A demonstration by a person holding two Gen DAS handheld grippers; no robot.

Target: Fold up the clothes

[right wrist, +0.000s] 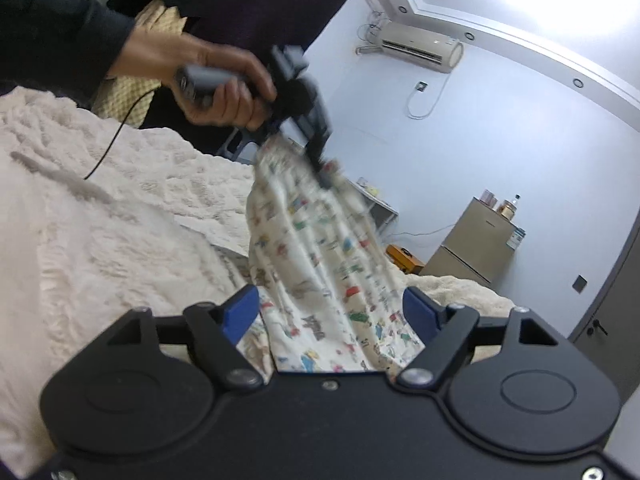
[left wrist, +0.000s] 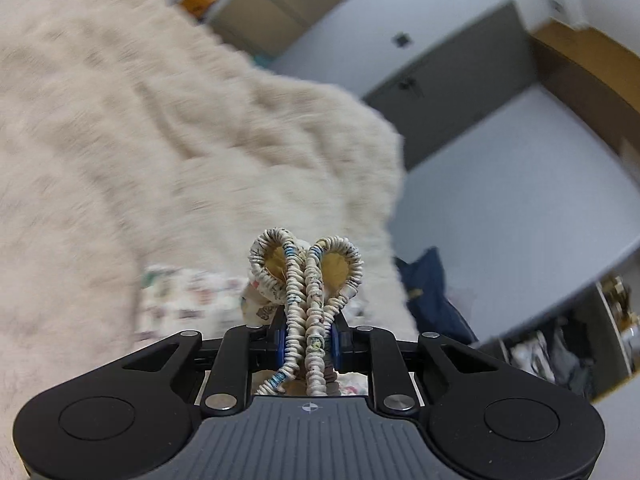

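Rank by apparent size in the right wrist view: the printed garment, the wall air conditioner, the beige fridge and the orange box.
1. Printed white garment, though it is nearest.
2. Beige fridge.
3. Wall air conditioner, only slightly smaller than the fridge.
4. Orange box.

The cream blanket (left wrist: 120, 120) across the left wrist view's left is smeared by blur. In the right wrist view's upper centre, the left gripper (right wrist: 320, 168) is blurred, its fingertips buried in printed cloth (right wrist: 320, 280).

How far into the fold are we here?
Early. Done: left gripper is shut on the printed garment's gathered elastic band, lifting it above the cream blanket. In hand: right gripper open, cloth between its fingers, ungrasped. Left: no fold visible yet.
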